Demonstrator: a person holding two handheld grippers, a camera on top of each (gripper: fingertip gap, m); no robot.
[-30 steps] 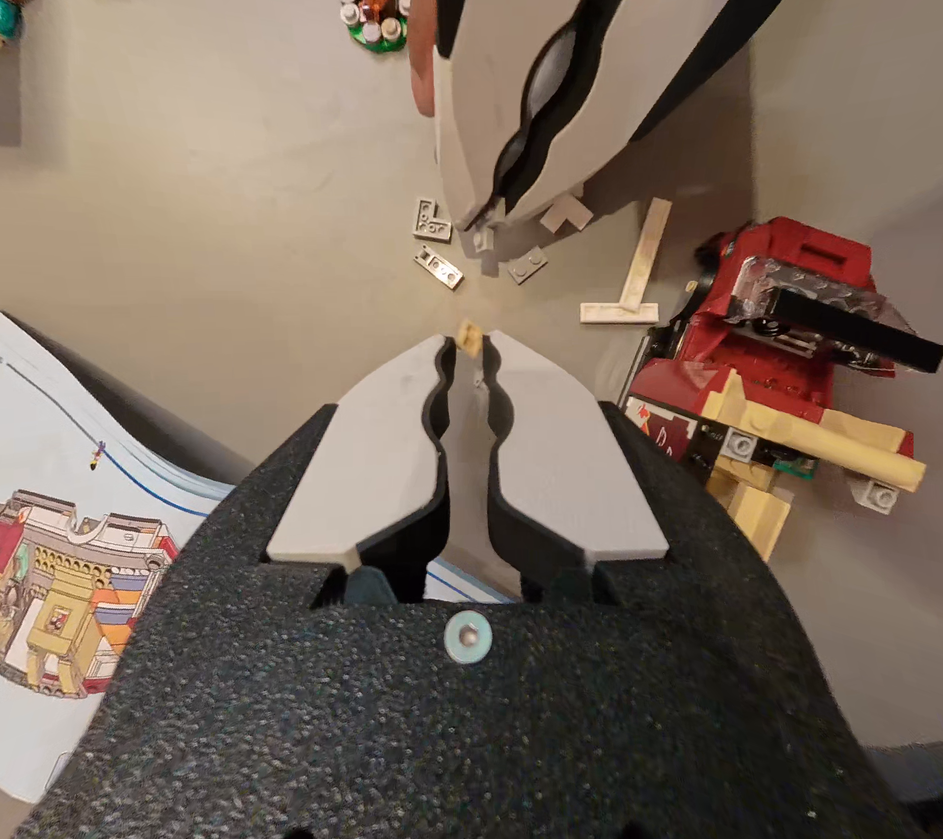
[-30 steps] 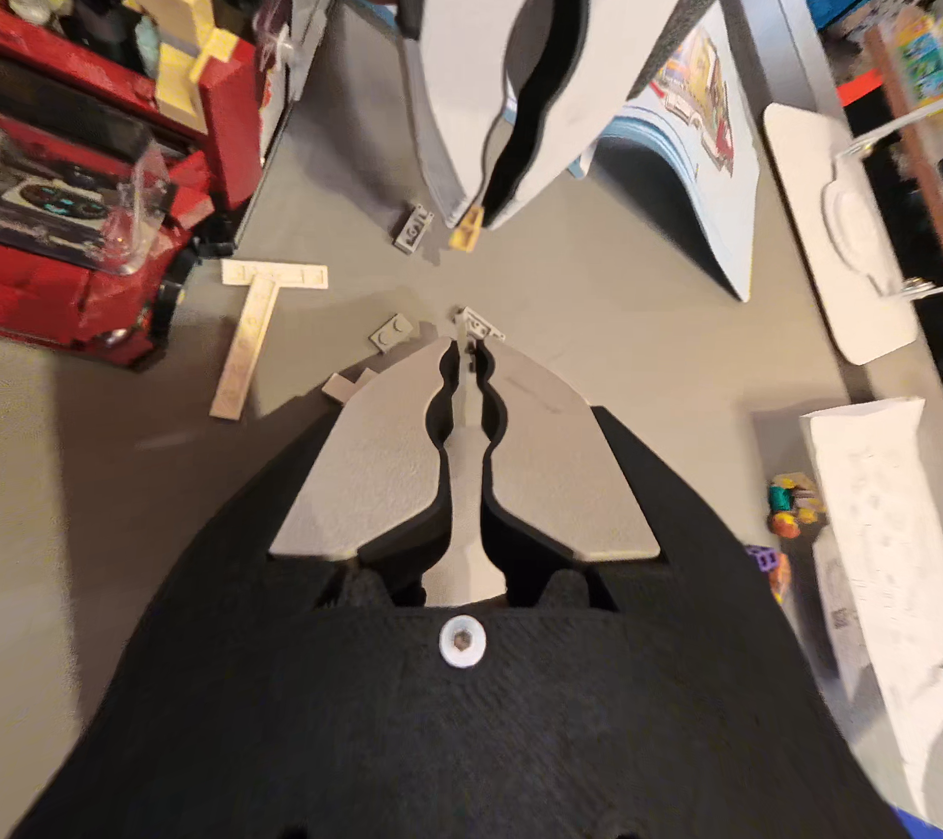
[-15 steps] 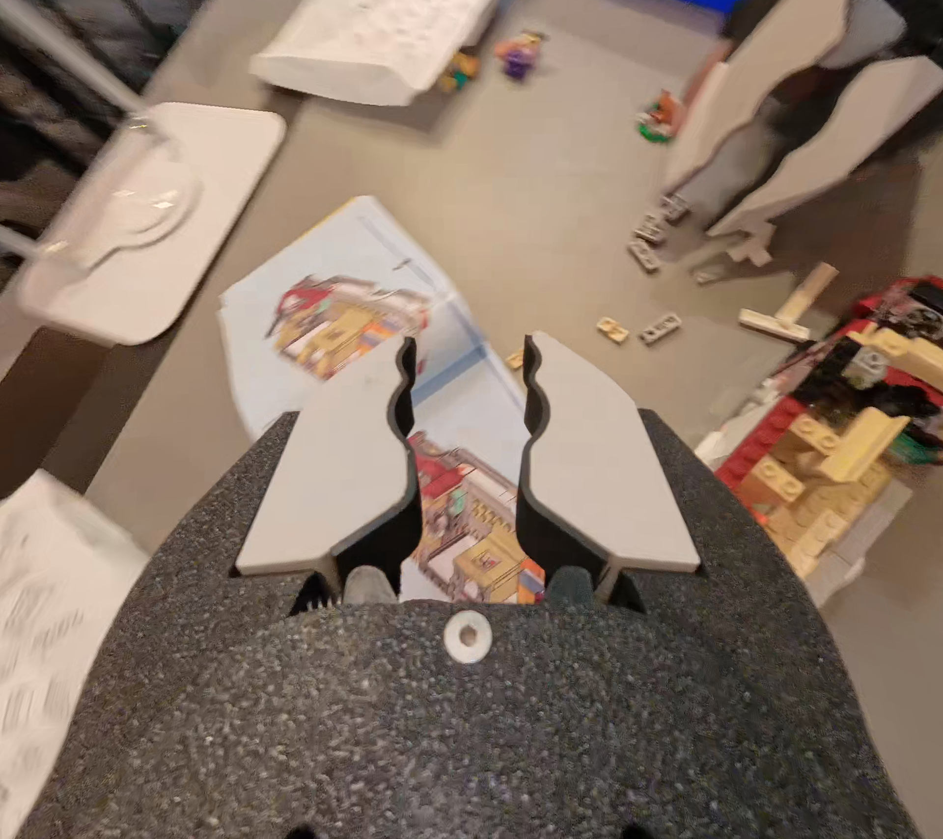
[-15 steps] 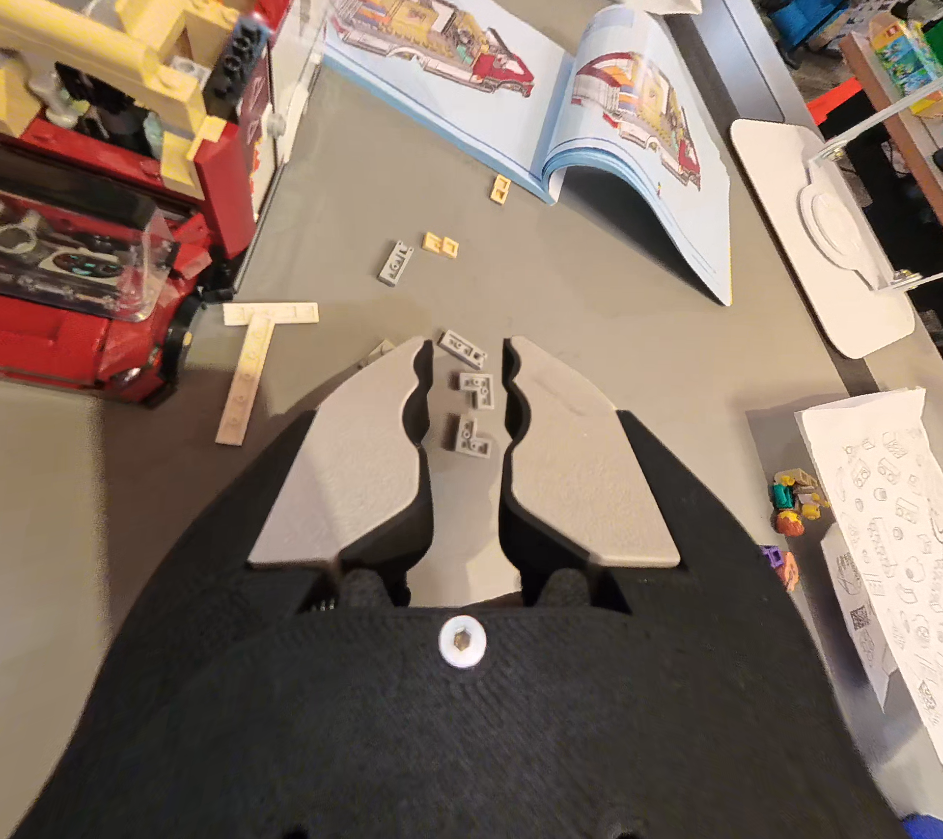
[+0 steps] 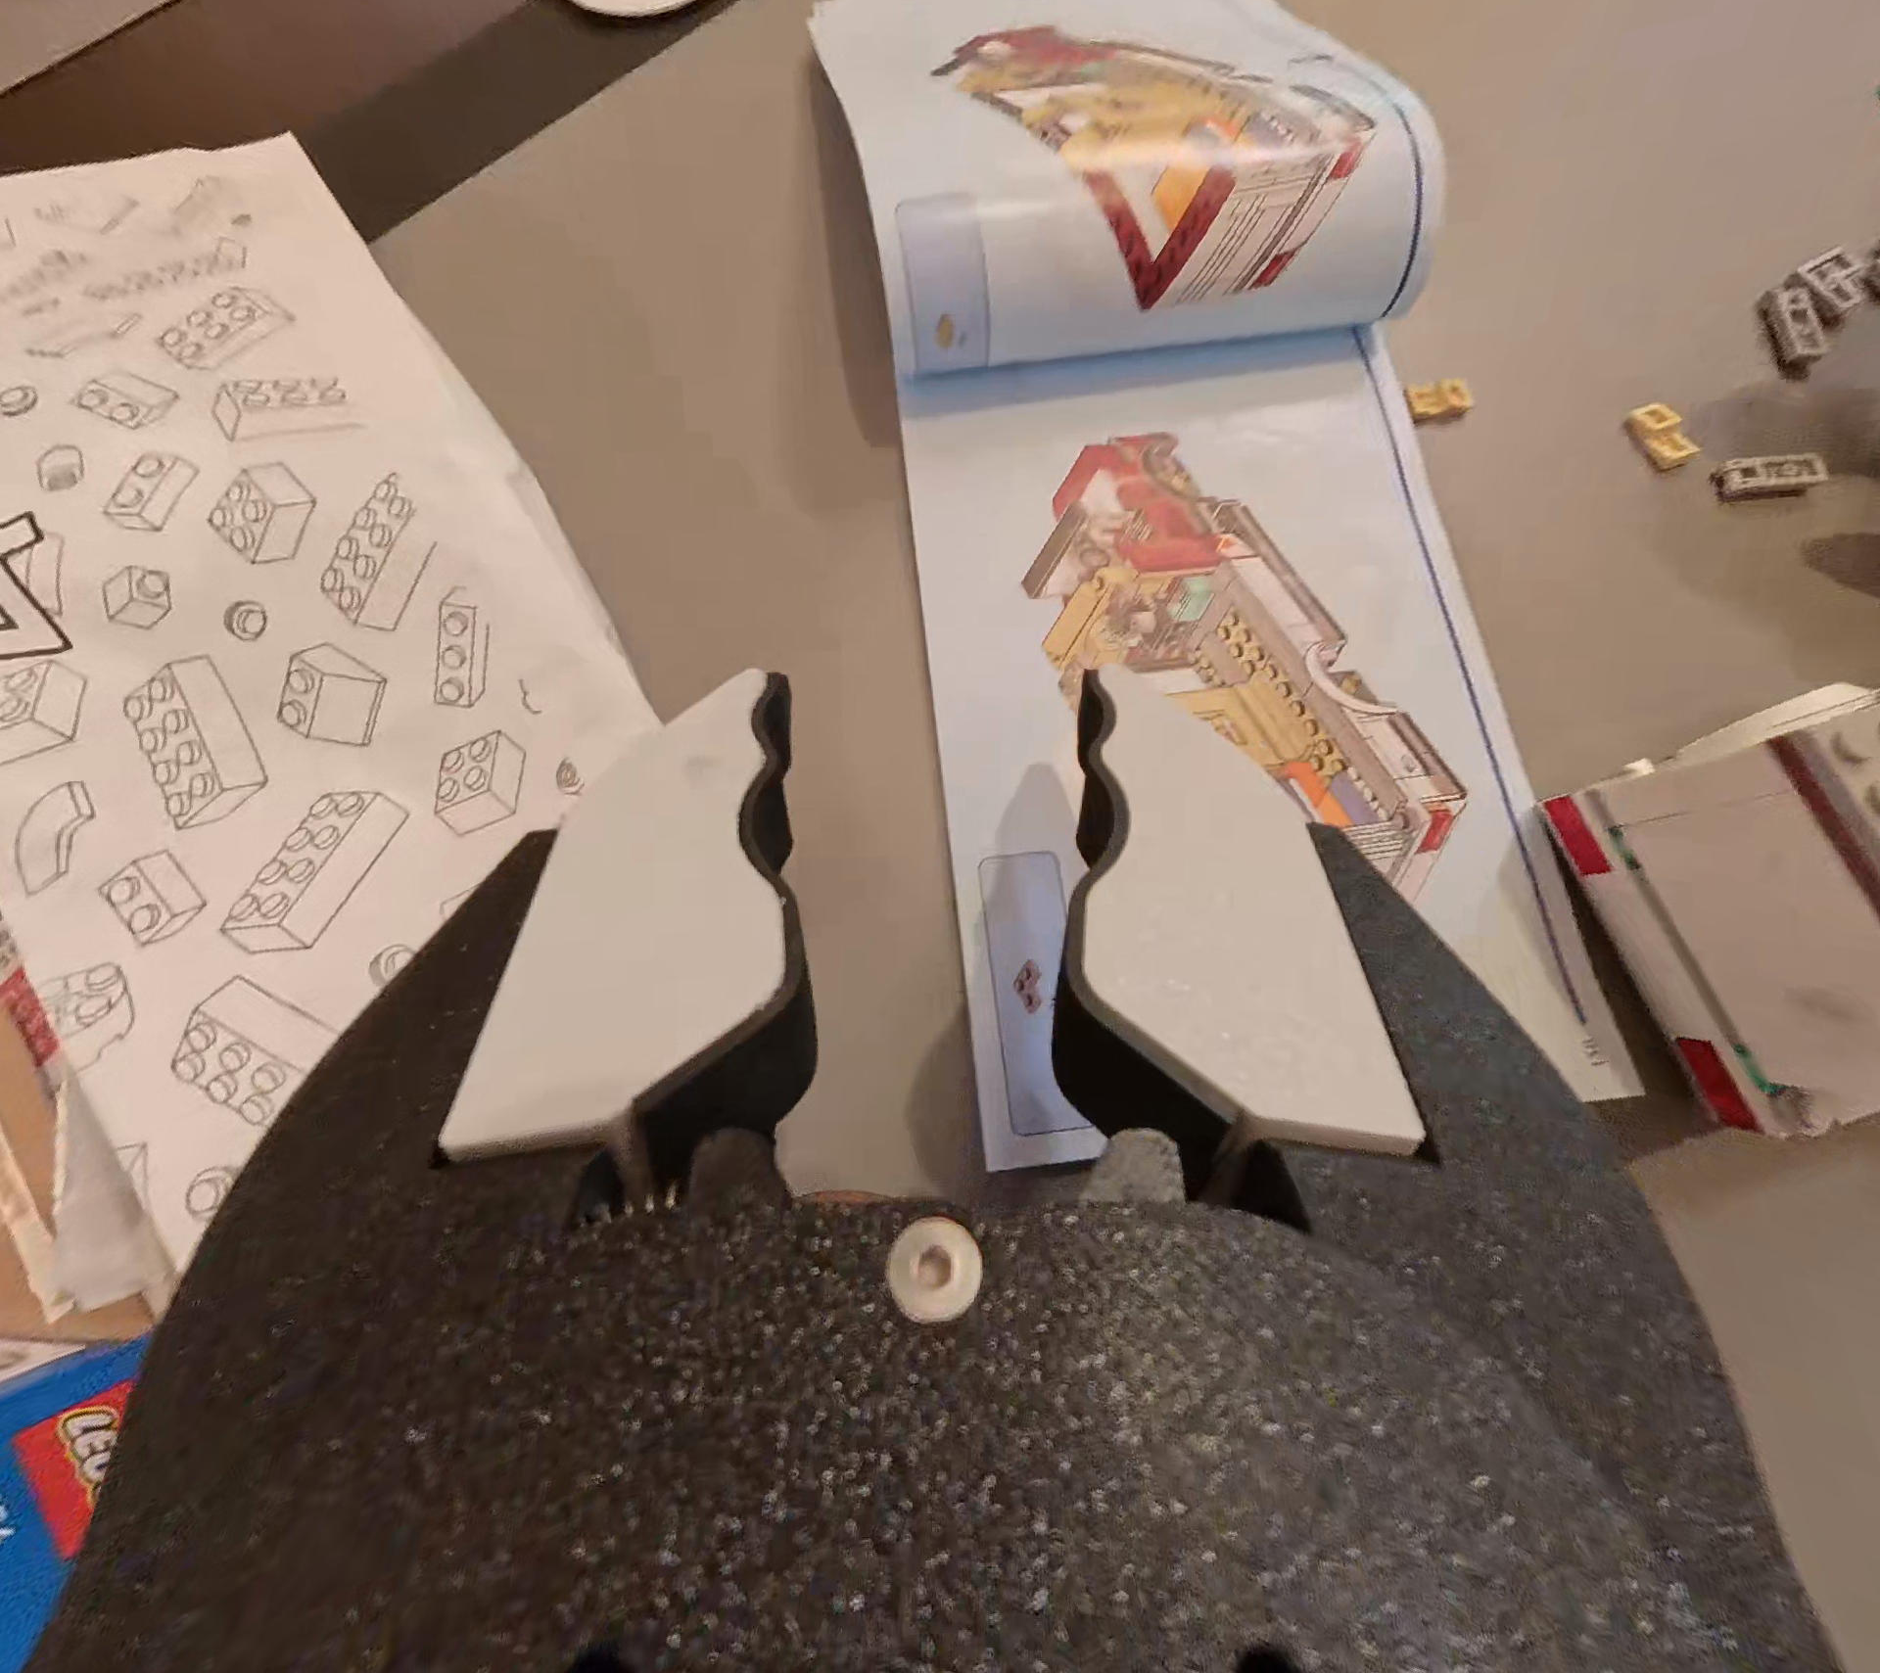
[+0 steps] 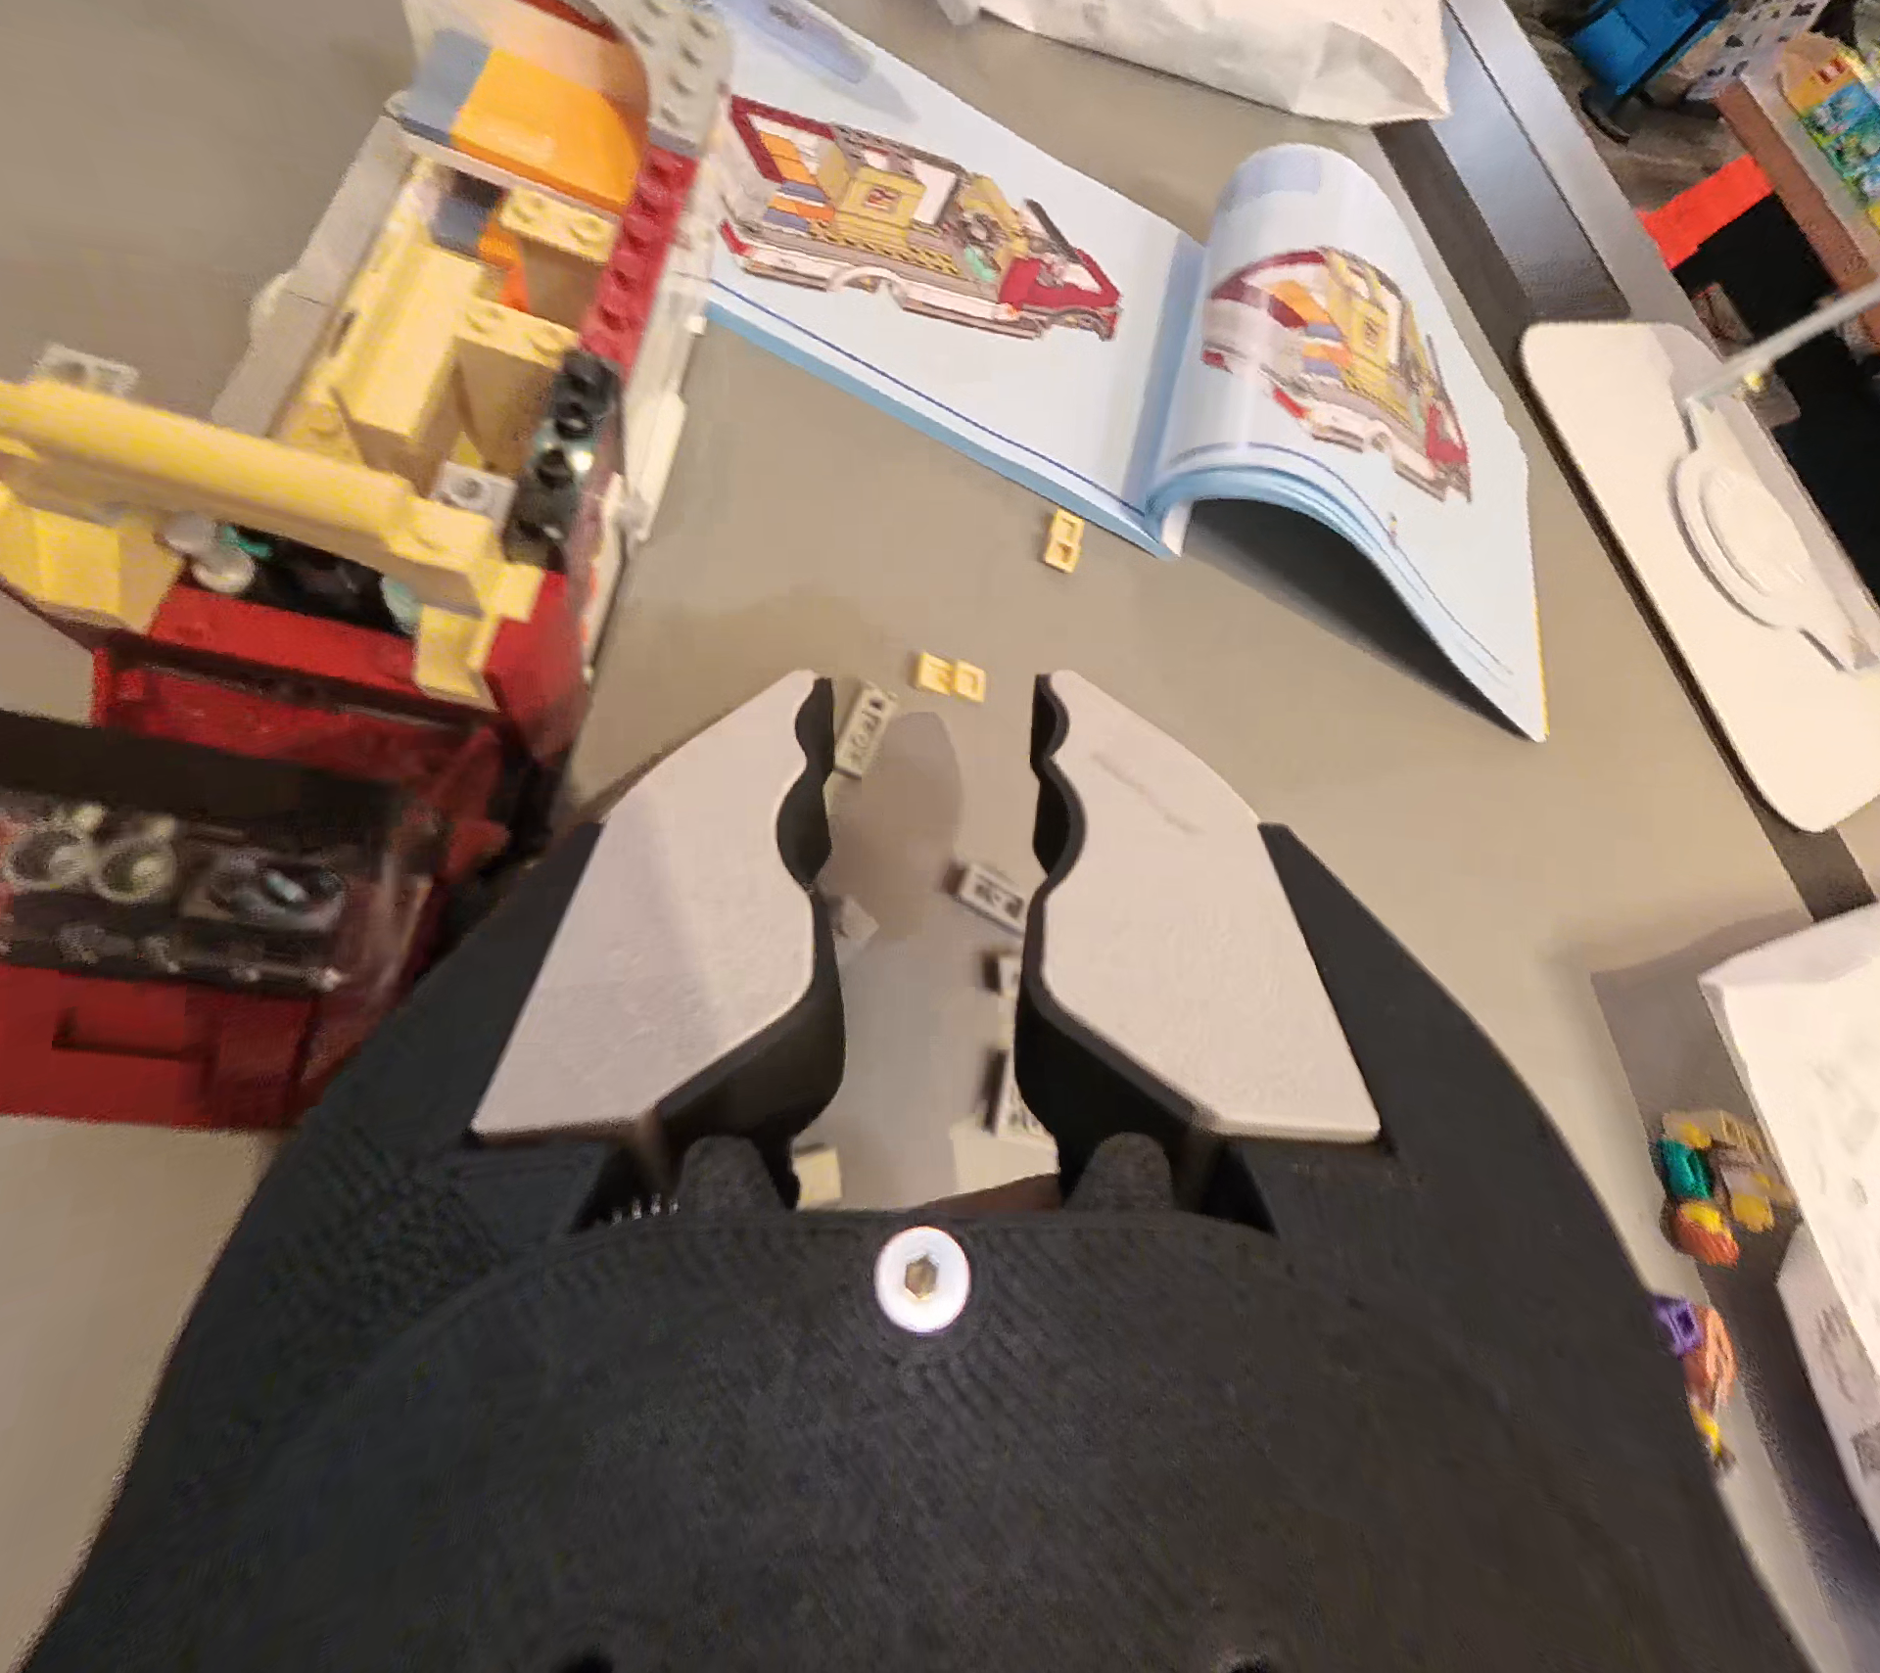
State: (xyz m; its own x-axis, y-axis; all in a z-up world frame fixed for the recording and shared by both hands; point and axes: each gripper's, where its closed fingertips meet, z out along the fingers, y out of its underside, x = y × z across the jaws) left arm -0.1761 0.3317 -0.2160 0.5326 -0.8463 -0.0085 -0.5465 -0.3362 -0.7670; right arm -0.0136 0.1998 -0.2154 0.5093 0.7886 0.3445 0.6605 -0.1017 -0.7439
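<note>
Your left hand-held gripper (image 5: 931, 688) is wide open and holds nothing. It hangs above the desk (image 5: 712, 363), over the left edge of the open instruction booklet (image 5: 1170, 607). Its right finger covers a part of the lower page, and its left finger is just beside the white paper bag (image 5: 254, 556) printed with brick drawings. To the right of the booklet lie small tan plates (image 5: 1660, 436) and grey plates (image 5: 1801, 302).

Your right hand-held gripper (image 6: 926, 688) is also open, a little less wide, and its grasp is bare. Between its fingers, on the desk, lie loose grey plates (image 6: 863, 731); the pads do not press on them. A pair of tan plates (image 6: 948, 674) lies just beyond the fingertips, and one more tan plate (image 6: 1064, 538) is beside the booklet edge. To the left stands the red and yellow brick model (image 6: 336, 505).
</note>
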